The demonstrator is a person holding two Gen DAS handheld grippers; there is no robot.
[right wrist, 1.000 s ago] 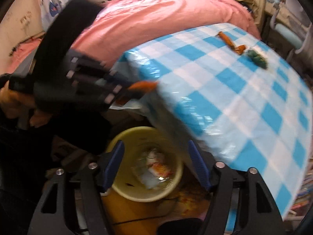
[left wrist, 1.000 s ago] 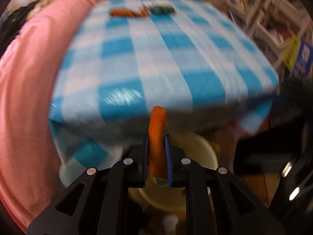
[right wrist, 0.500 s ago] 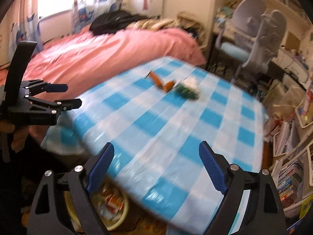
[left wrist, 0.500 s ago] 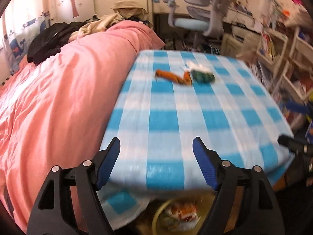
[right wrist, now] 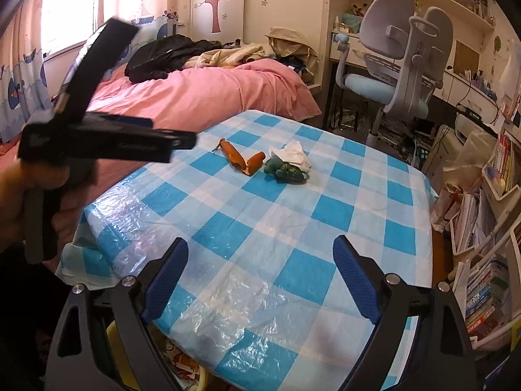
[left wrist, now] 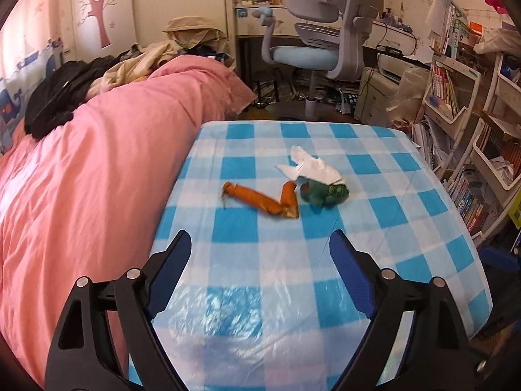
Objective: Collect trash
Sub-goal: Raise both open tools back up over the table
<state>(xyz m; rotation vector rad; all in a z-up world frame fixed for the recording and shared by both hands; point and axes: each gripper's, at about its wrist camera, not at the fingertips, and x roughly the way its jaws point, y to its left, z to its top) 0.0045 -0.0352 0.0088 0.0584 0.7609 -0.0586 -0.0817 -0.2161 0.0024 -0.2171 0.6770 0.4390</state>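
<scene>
Left gripper: held over the near end of the table, jaws spread wide with nothing between them
Right gripper: over the near corner of the table, jaws also wide apart and empty
Table: covered in a blue-and-white checked plastic cloth, shiny and crinkled at the near edge
Carrot: a long orange piece lying near the middle of the table, its far tip pointing toward the bed
Carrot stub: a short piece touching the long one's near end, the two making a V
Green scrap: a dark green lump just beside the stub
White tissue: crumpled, lying against the green scrap on its far side
Bin: a yellow rim glimpsed under the near table edge, mostly hidden
Bed: pink cover, right alongside the table
</scene>
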